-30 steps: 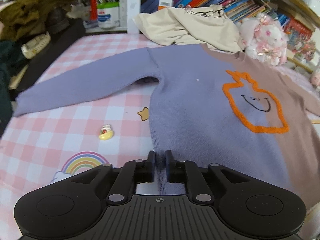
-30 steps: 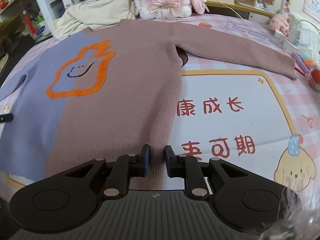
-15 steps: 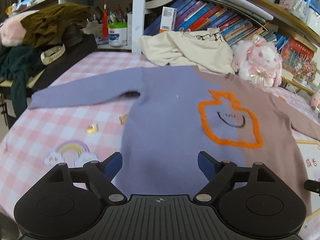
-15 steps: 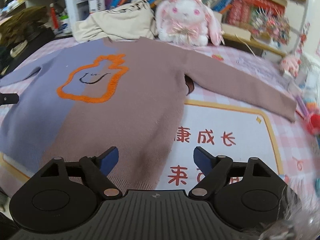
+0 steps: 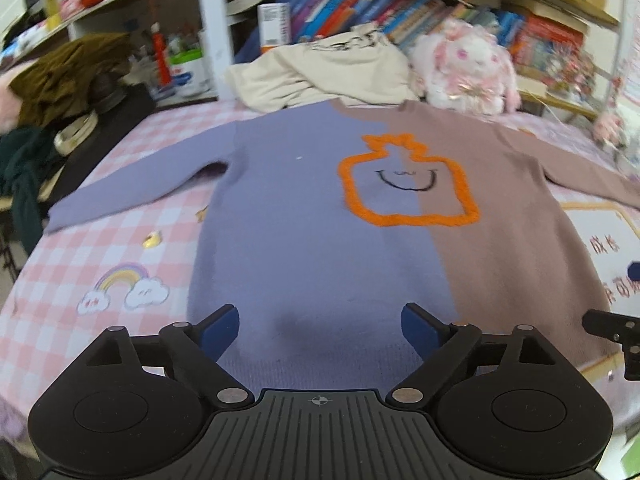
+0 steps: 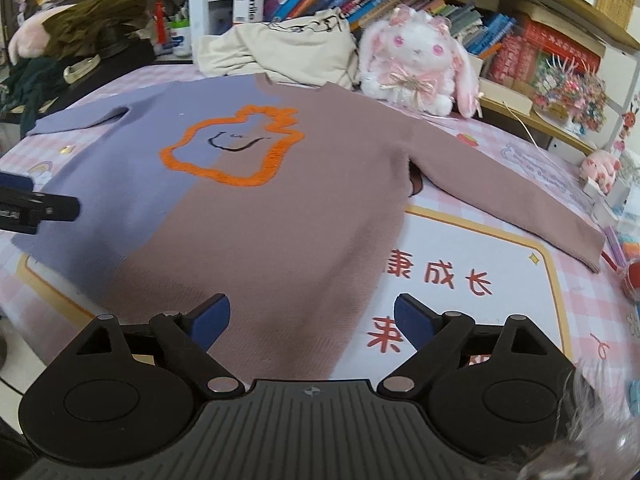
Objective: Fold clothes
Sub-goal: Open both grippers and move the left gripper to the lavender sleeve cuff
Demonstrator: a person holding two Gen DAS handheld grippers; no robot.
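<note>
Sweater (image 5: 304, 248) flat — both grippers' jaws just opened, nothing btwn.

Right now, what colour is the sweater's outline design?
Orange outline, on the sweater; clearest in the left wrist view.

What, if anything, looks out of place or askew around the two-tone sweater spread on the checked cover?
The sweater lies flat, sleeves spread; nothing is spilled or damaged. The odd bits: a small yellow trinket loose on the cover beside the purple side, and a cream garment heaped unfolded behind the collar, next to the plush rabbit.
</note>
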